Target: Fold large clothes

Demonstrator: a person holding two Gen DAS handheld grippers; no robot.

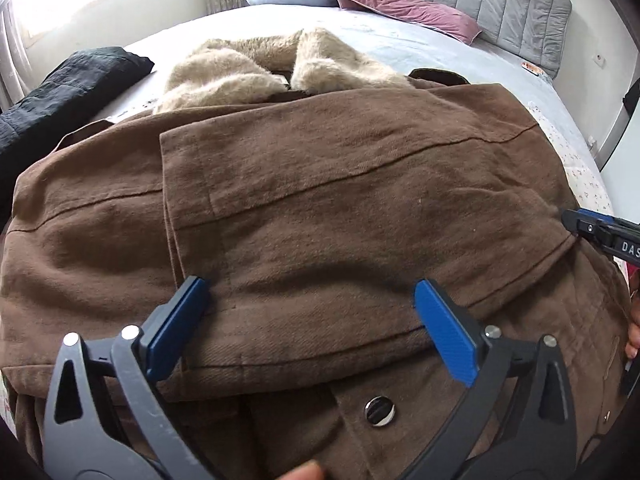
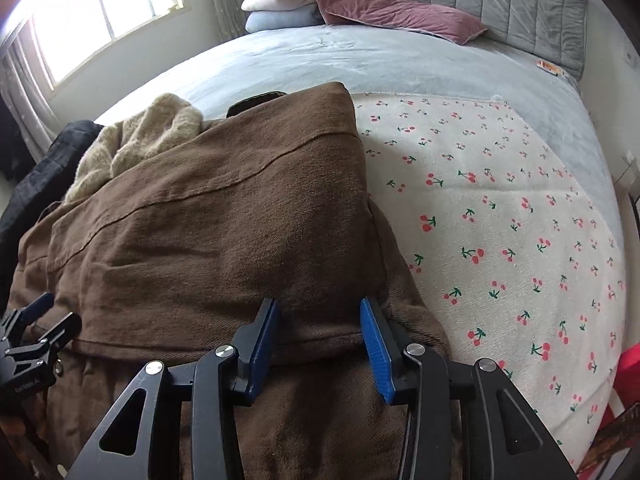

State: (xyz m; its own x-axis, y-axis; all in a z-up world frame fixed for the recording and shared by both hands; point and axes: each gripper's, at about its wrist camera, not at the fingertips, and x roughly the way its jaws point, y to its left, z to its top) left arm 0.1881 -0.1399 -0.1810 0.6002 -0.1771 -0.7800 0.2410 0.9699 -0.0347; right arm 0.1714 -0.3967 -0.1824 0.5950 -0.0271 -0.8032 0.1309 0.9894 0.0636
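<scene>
Bedroom, grey bed with cherry-print blanket, pink pillows at the headboard, window on the left. Brown coat lies folded on the bed, fur collar far side. Left gripper jaws wide apart, holding nothing; right gripper part-open over the folded edge, not clamped. Best: regrip hem evenly with both, fold toward collar.

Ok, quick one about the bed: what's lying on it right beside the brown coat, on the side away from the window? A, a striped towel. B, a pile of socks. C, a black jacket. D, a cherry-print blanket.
D: in the right wrist view a white cherry-print blanket lies spread flat along the edge of the brown coat that faces away from the window.
</scene>
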